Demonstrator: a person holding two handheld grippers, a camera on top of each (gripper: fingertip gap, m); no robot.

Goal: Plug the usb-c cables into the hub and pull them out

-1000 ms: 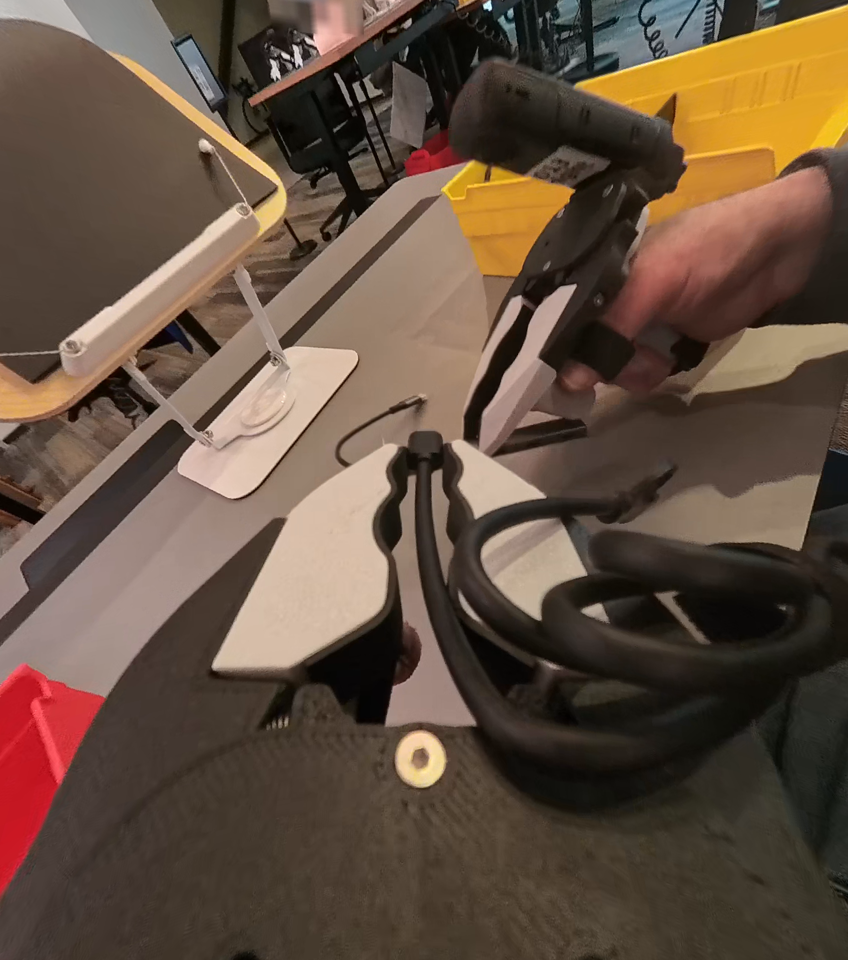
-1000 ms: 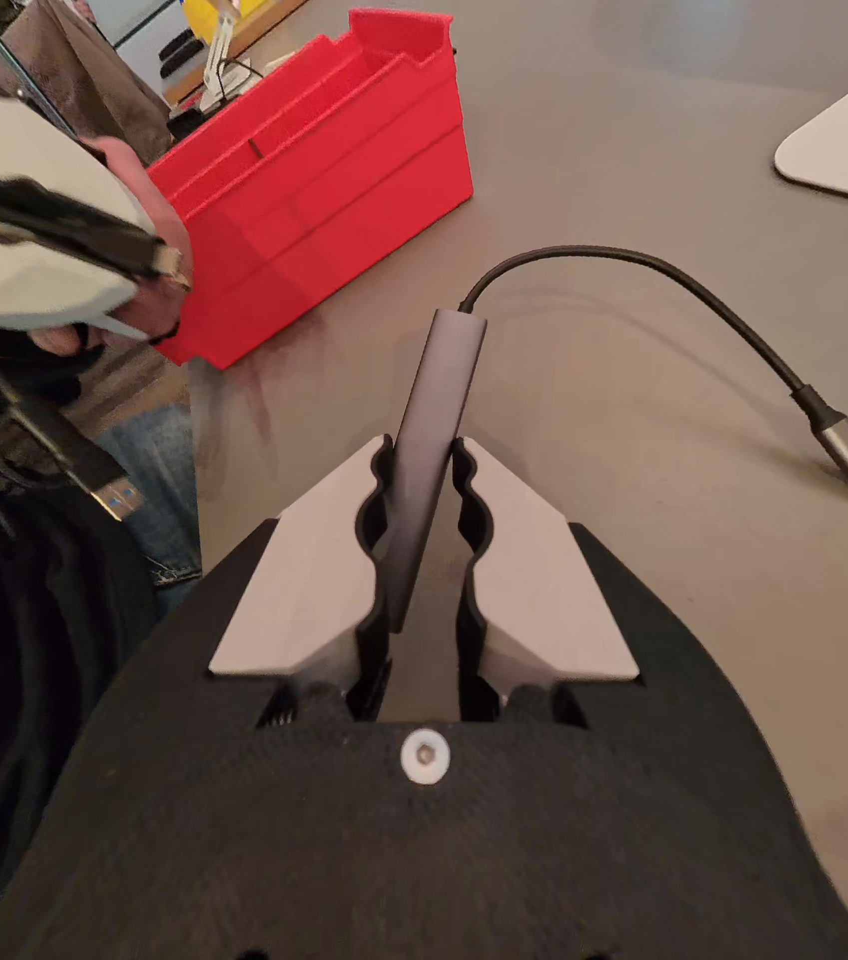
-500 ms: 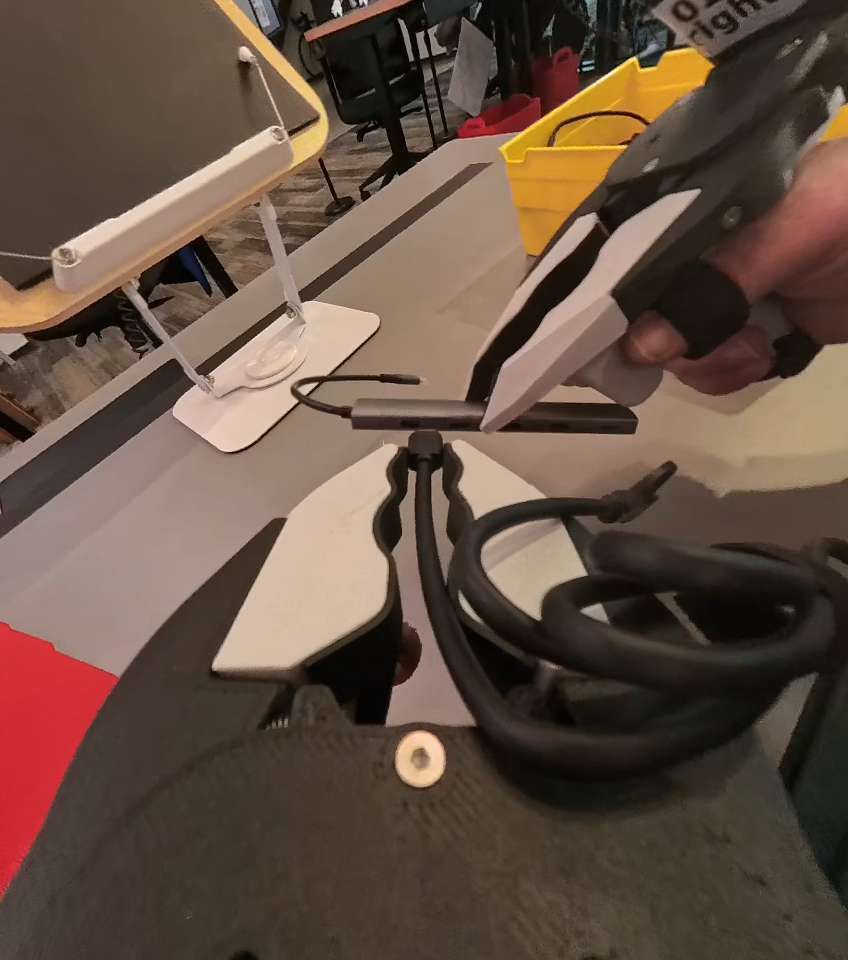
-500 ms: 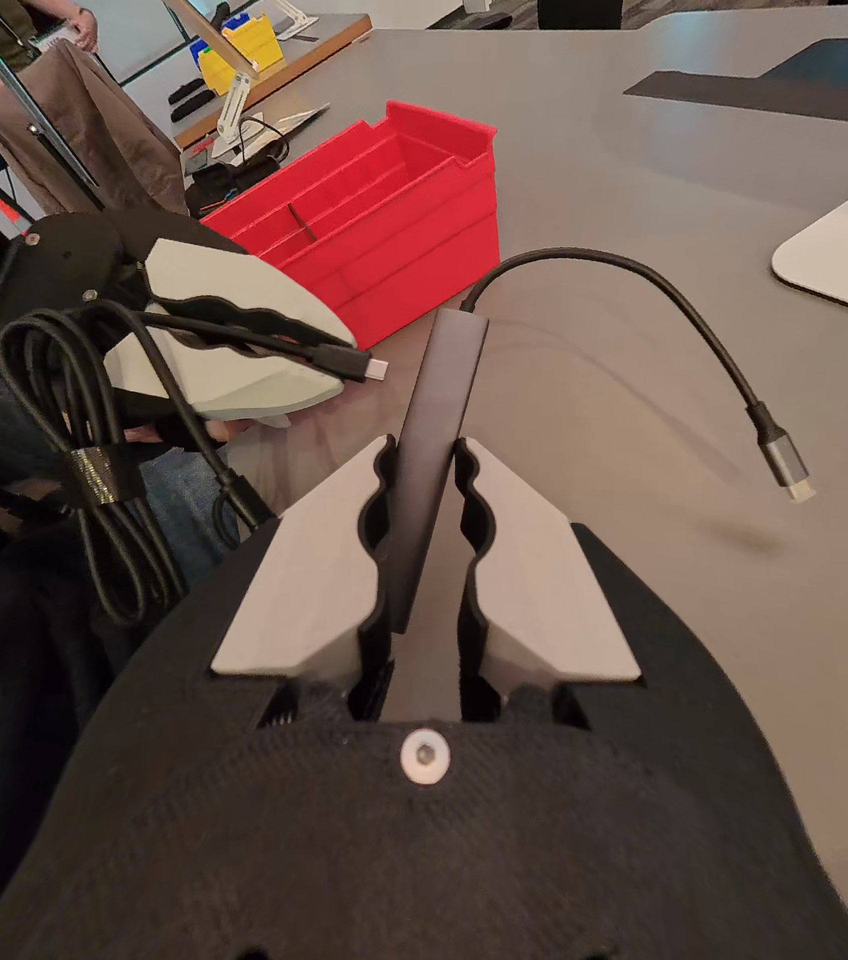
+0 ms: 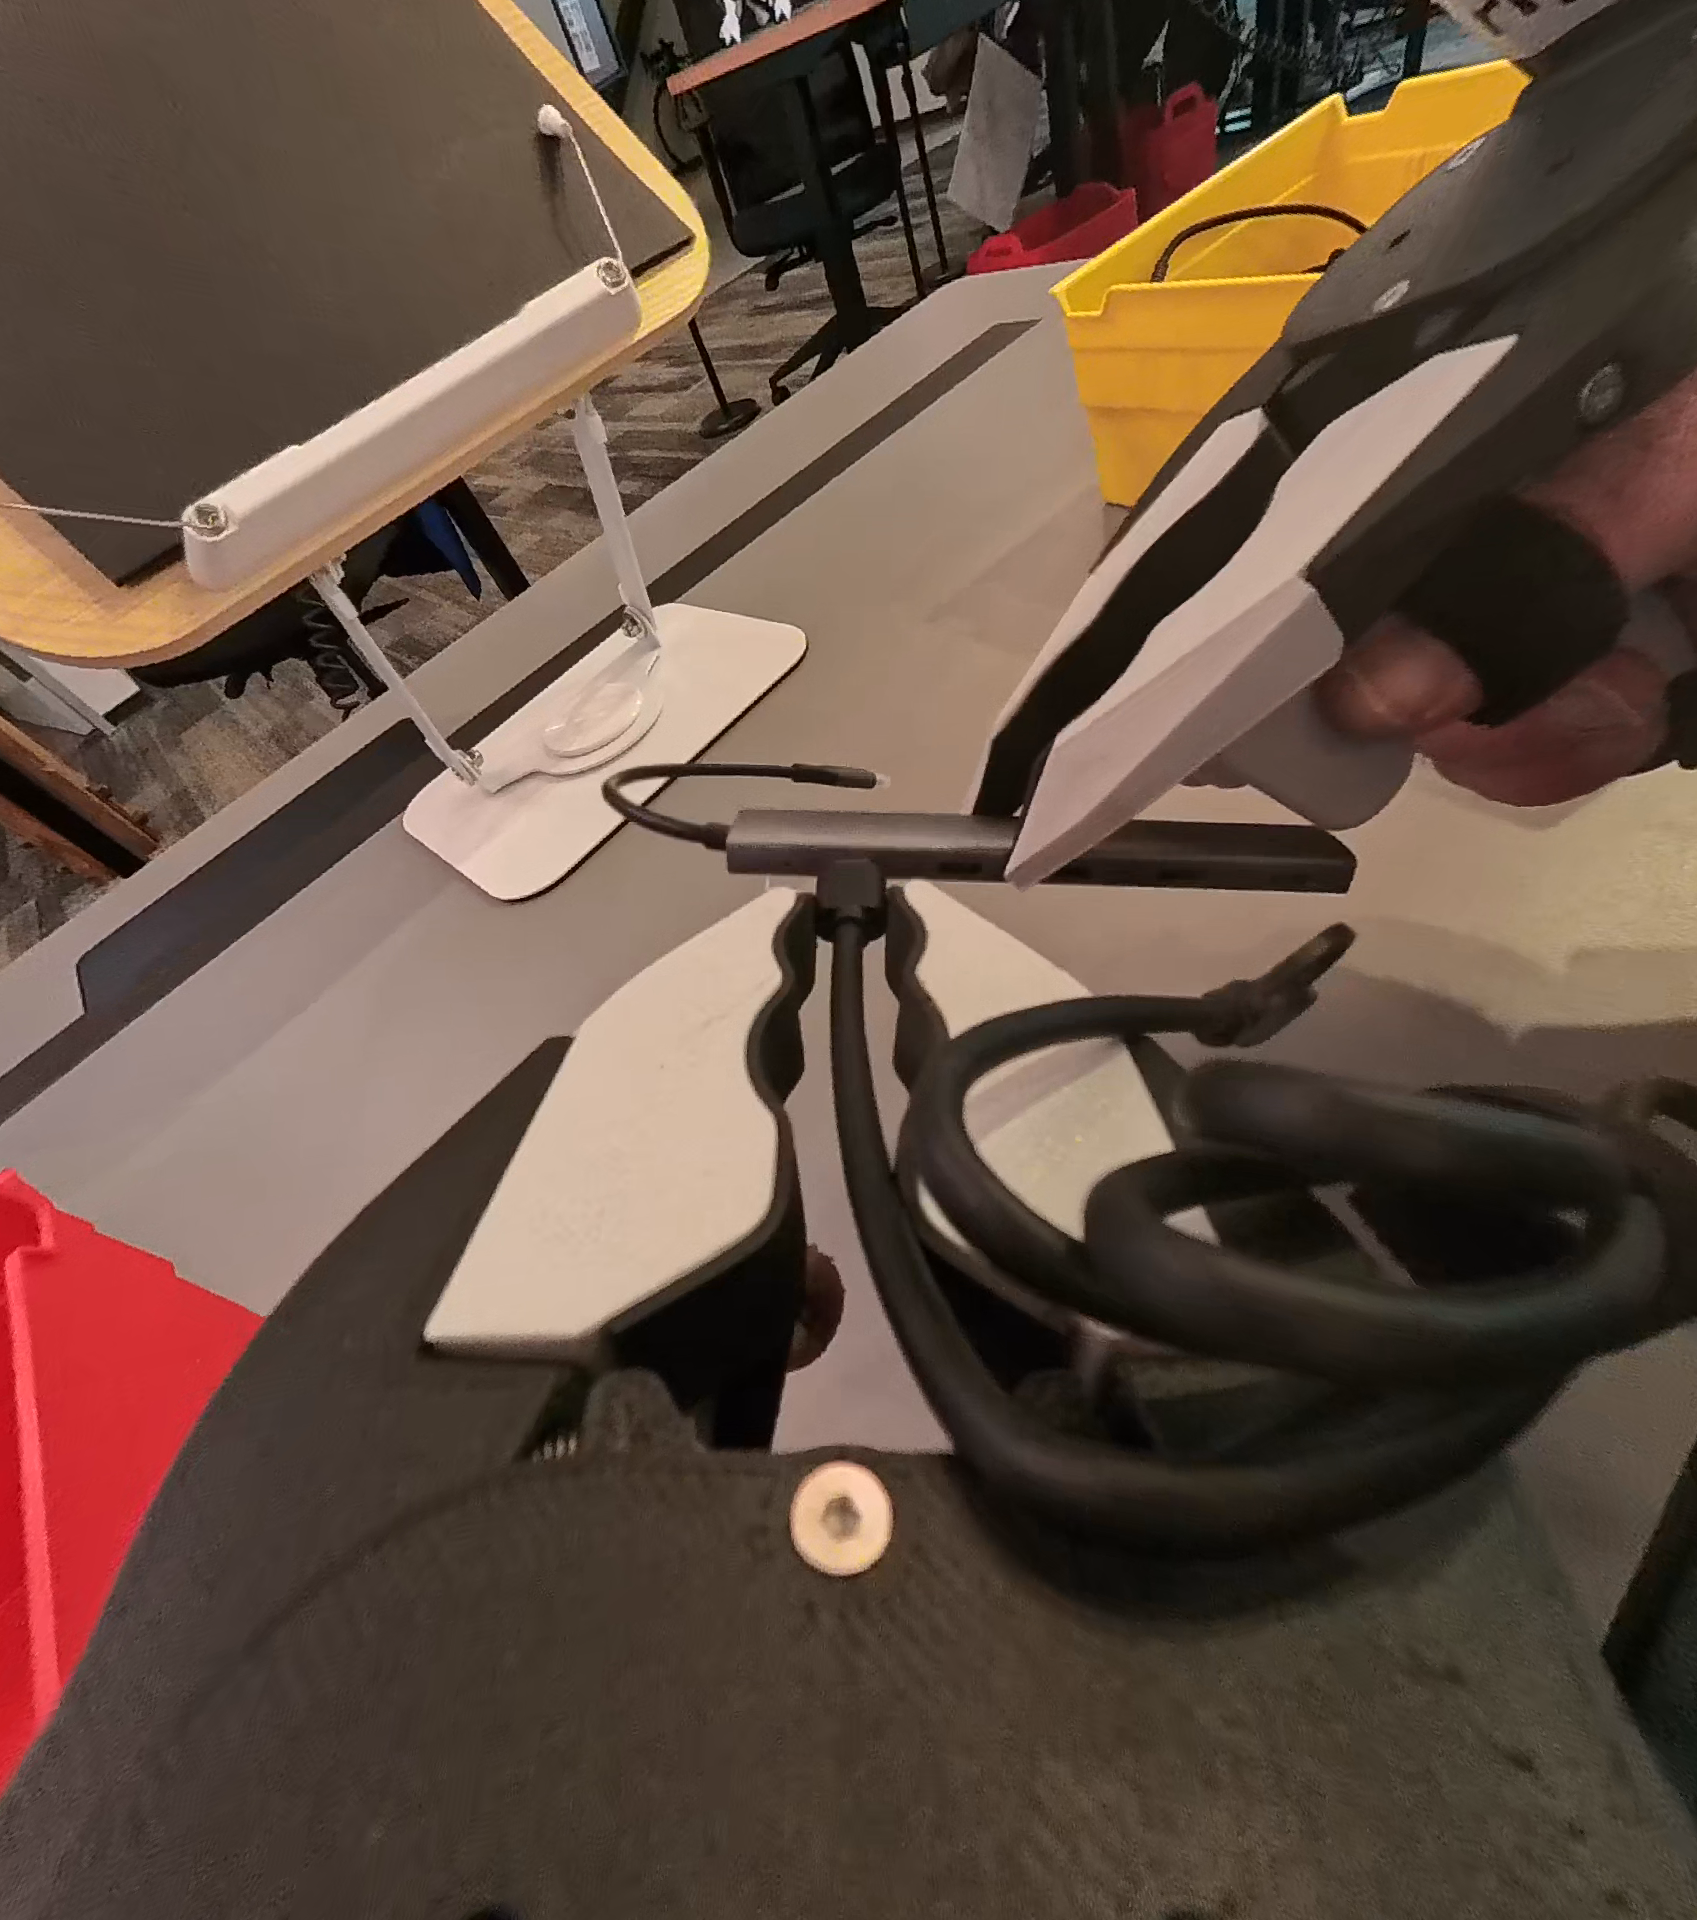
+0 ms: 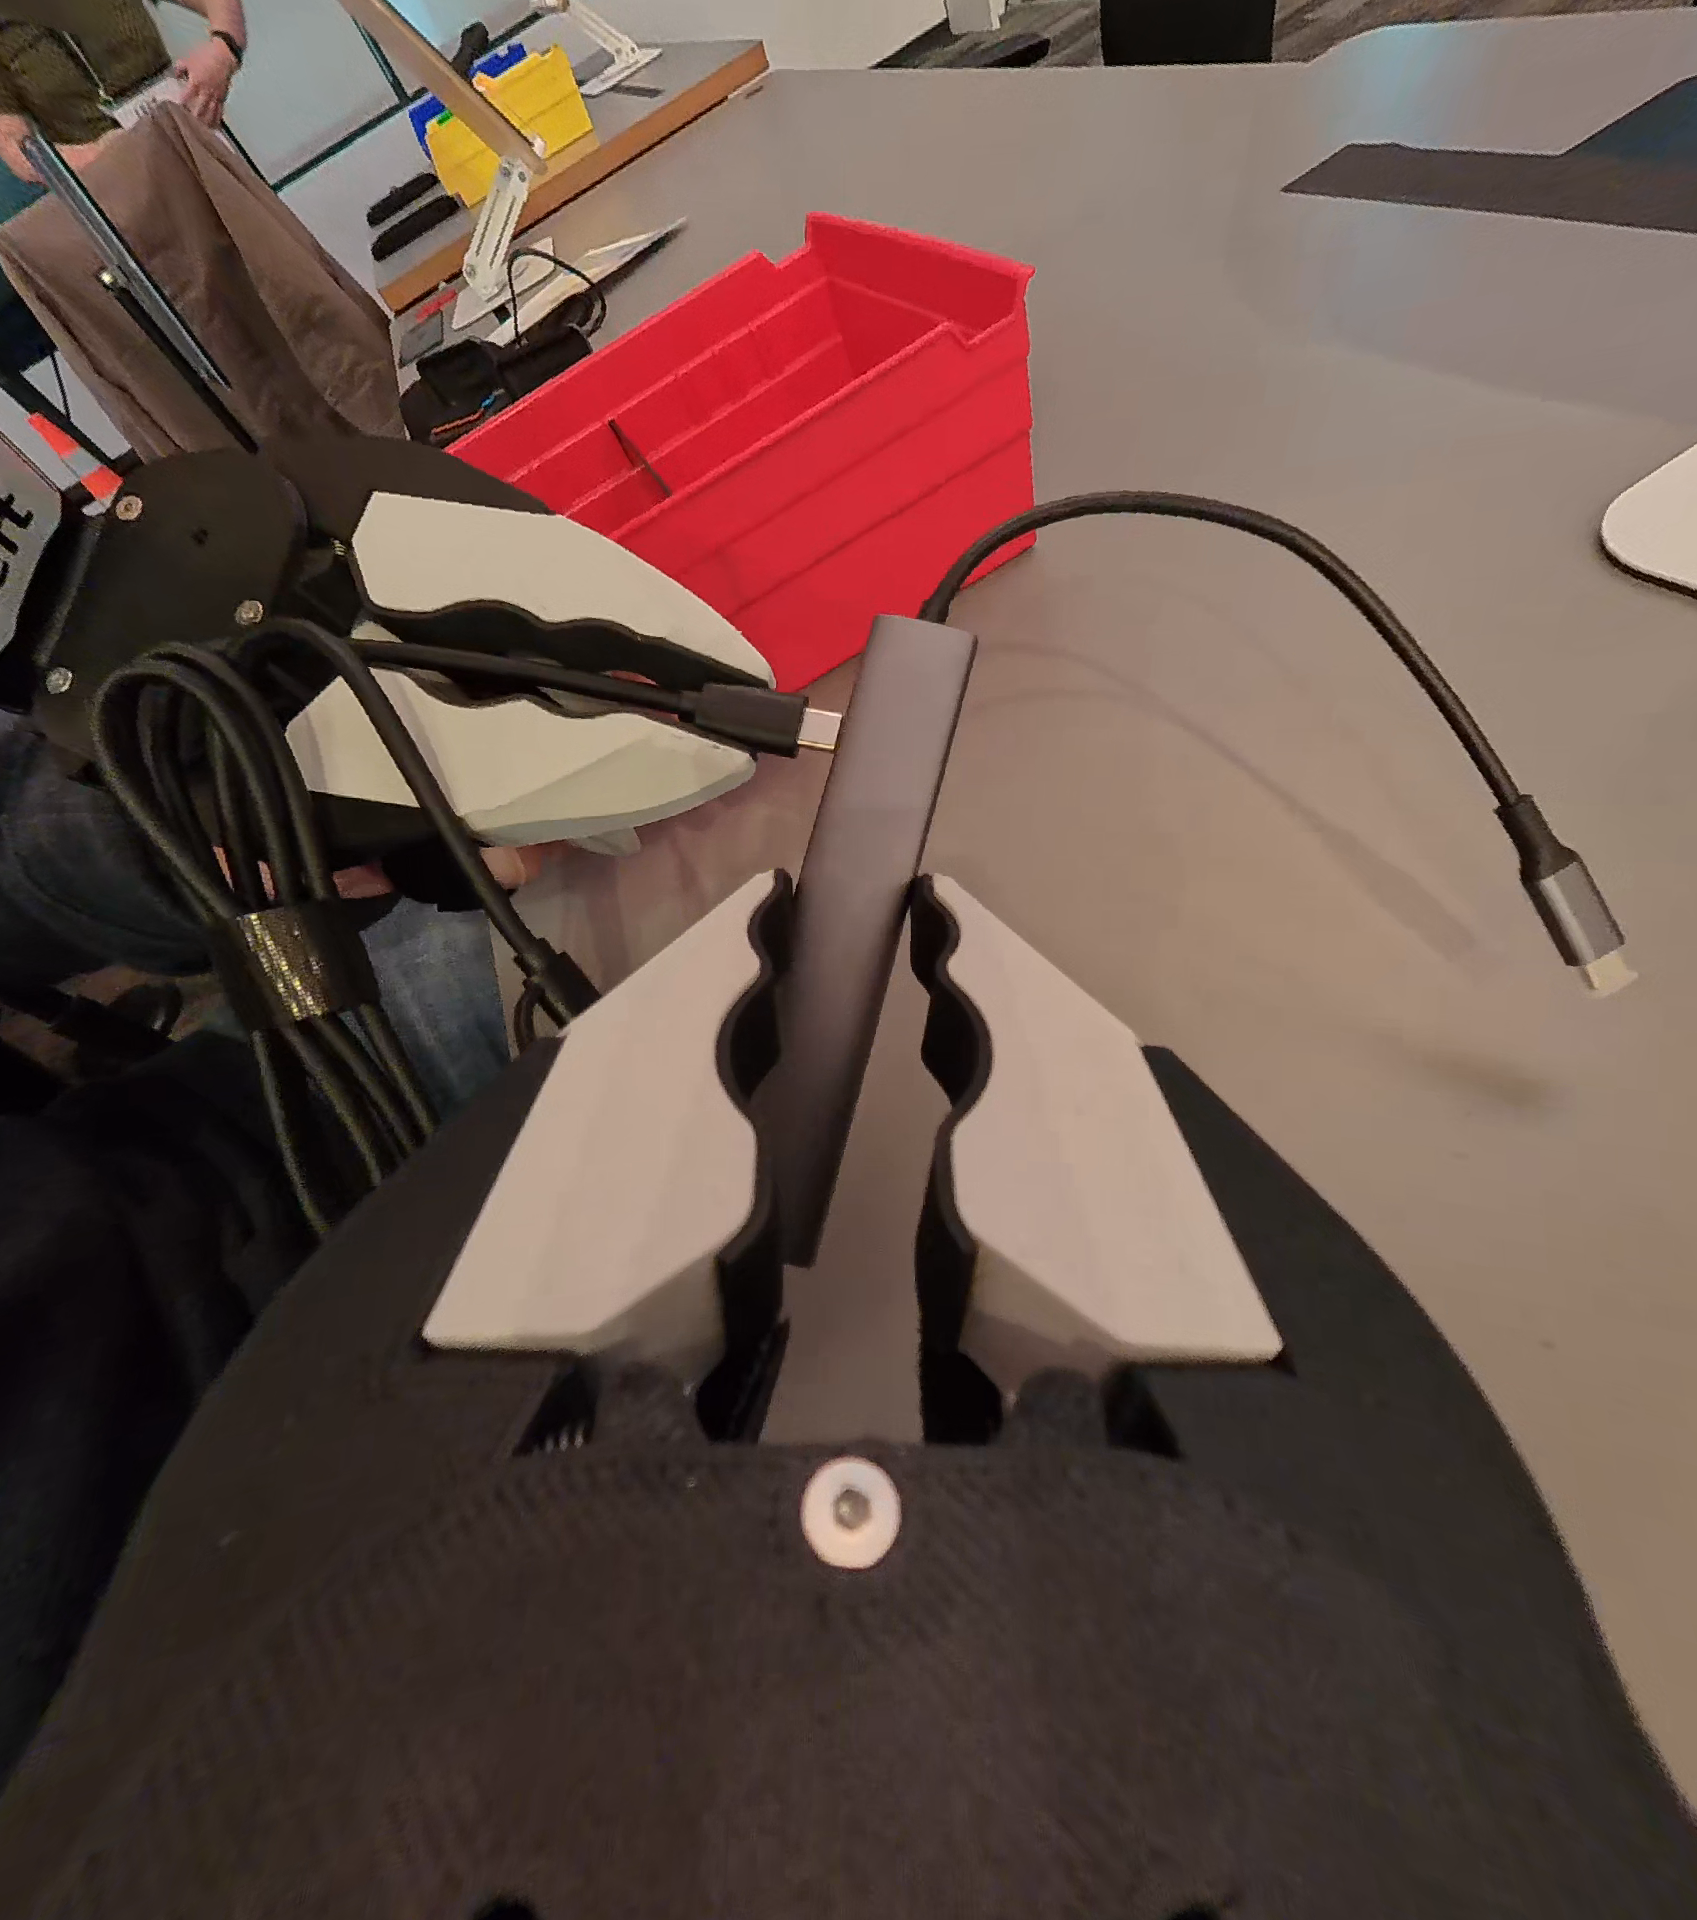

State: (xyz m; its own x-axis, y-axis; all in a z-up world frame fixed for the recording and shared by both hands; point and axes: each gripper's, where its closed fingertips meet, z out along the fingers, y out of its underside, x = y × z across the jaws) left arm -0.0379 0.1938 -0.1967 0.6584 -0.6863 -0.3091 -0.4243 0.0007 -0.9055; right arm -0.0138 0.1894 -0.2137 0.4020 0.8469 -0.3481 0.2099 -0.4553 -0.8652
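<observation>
Your left tongs point(image 5: 849, 914) are clamped on the black usb-c cable point(image 5: 859, 1049), gripping it right behind the plug. In the right wrist view the plug's silver tip point(image 6: 820, 724) sits at the side edge of the slim dark-grey metal hub point(image 6: 885, 790), touching it or just short; can't tell if it's seated in a port. The rest of that cable hangs off the left tongs point(image 6: 756, 707) as a coiled bundle, tied w/ a black strap point(image 6: 288, 961).

Your right tongs point(image 6: 844, 904) are closed on the hub, pinching its flat faces w/ the long body sticking out fwd between the fingers. In the left wrist view the hub point(image 5: 875, 836) is held level above the grey table point(image 5: 324, 1039), w/ the right tongs point(image 5: 1015, 852) coming down on it from the upper right and your hand point(image 5: 1592, 665) on the grip.

The hub's own short black lead point(image 6: 1322, 582) arcs off its far end and ends in a grey metal plug point(image 6: 1576, 925), hanging free above the table point(image 6: 1343, 1091).

A red plastic bin point(image 6: 823, 457) w/ dividers sits on the table just beyond the left tongs. A yellow plastic bin point(image 5: 1228, 301) stands farther back behind the right tongs. A white stand w/ a flat base point(image 5: 605, 748) sits on the table past the hub, carrying a dark board w/ a wood edge point(image 5: 231, 260).
</observation>
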